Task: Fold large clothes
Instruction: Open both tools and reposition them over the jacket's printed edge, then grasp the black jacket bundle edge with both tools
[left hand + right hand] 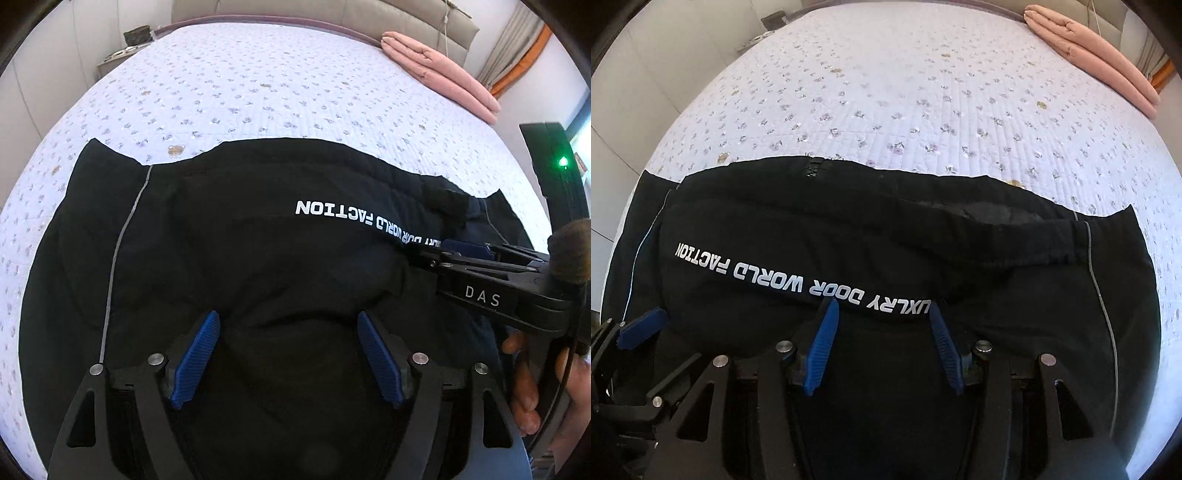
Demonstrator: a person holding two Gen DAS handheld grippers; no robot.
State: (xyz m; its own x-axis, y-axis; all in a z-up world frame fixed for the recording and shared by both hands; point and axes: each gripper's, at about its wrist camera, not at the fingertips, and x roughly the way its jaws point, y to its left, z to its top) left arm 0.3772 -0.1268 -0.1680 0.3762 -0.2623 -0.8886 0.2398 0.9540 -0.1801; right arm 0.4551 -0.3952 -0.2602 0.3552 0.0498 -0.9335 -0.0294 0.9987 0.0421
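A large black garment (258, 236) with white lettering and a thin grey stripe lies spread on the bed; it also fills the lower half of the right wrist view (886, 243). My left gripper (288, 325) is open, its blue pads just above the black cloth near its front edge. My right gripper (882, 310) is open over the cloth just below the lettering. In the left wrist view the right gripper (454, 247) reaches in from the right over the garment. A blue pad of the left gripper (642, 326) shows at the left in the right wrist view.
The bed (258, 85) has a lilac flowered quilt. A folded pink blanket (443, 70) lies at its far right corner, also in the right wrist view (1093, 48). A nightstand (125, 51) stands at the far left. The headboard (332, 11) is behind.
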